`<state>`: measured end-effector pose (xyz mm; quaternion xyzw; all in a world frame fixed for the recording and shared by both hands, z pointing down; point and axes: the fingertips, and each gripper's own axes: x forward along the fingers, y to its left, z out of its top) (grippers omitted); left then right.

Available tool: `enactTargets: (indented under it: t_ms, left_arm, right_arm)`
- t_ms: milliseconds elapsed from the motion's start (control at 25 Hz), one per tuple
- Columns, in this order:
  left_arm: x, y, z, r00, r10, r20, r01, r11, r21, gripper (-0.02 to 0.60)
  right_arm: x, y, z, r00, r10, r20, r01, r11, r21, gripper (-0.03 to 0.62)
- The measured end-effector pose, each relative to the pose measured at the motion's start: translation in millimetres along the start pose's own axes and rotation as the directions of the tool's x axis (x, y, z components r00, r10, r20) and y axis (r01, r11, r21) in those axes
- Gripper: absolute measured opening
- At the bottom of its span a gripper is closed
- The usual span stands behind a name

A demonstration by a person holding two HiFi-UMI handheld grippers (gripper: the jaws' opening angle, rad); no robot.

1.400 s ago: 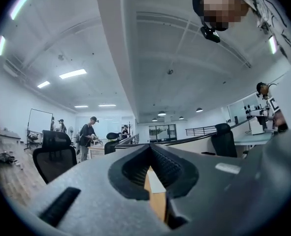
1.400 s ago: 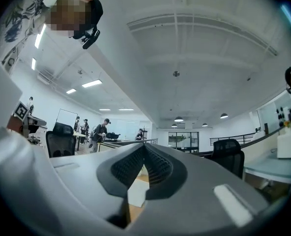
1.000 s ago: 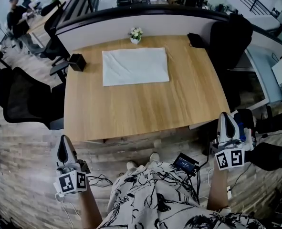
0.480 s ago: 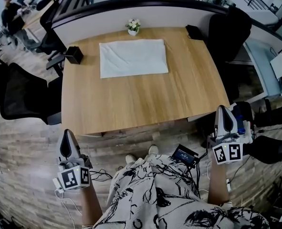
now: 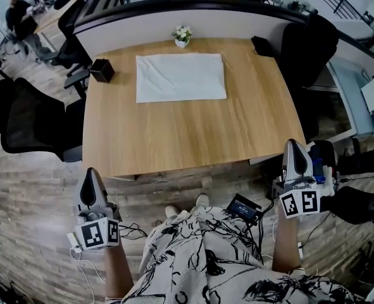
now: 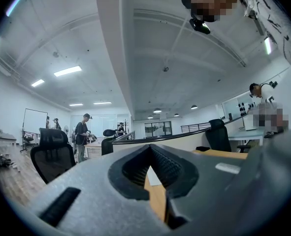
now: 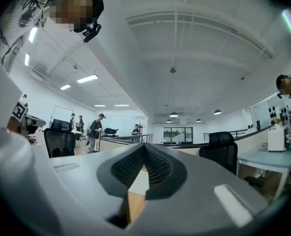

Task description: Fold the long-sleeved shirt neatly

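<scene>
— Where's the shirt (image 5: 181, 76)?
— Flat, far side of the worktop (image 5: 187, 132). Soft and light, I reckon; pinch its corners. Left tool (image 5: 90, 176) and right tool (image 5: 294, 147) both closed, empty

The folded shirt (image 5: 181, 76) lies on the table's (image 5: 187, 135) far half.

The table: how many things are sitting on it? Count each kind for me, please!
folded white shirt: 1
little pot of flowers: 1
black box: 1
flat black thing: 1
Total: 4
</scene>
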<state>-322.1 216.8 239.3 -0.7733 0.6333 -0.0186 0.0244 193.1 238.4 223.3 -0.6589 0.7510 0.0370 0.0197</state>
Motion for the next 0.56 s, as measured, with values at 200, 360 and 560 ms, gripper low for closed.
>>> enactTargets:
  t_ms: [200,360,560]
  left_arm:
    - [4,-1,3,1.0,0.005,0.008,-0.005,1.0,0.002,0.003]
    - [5,-3,3,1.0,0.006,0.005,-0.006,1.0,0.002,0.003]
    - [8,-10,-3,1.0,0.004,-0.003,-0.004,1.0,-0.018,0.004]
  right_arm:
    - [6,1,0,1.0,0.006,0.005,-0.006,1.0,0.009,0.011]
    - [10,3,-1,1.0,0.017,0.008,-0.018,1.0,0.017,0.011]
    - [13,1,-2,1.0,0.027,-0.003,-0.027,1.0,0.012,0.011]
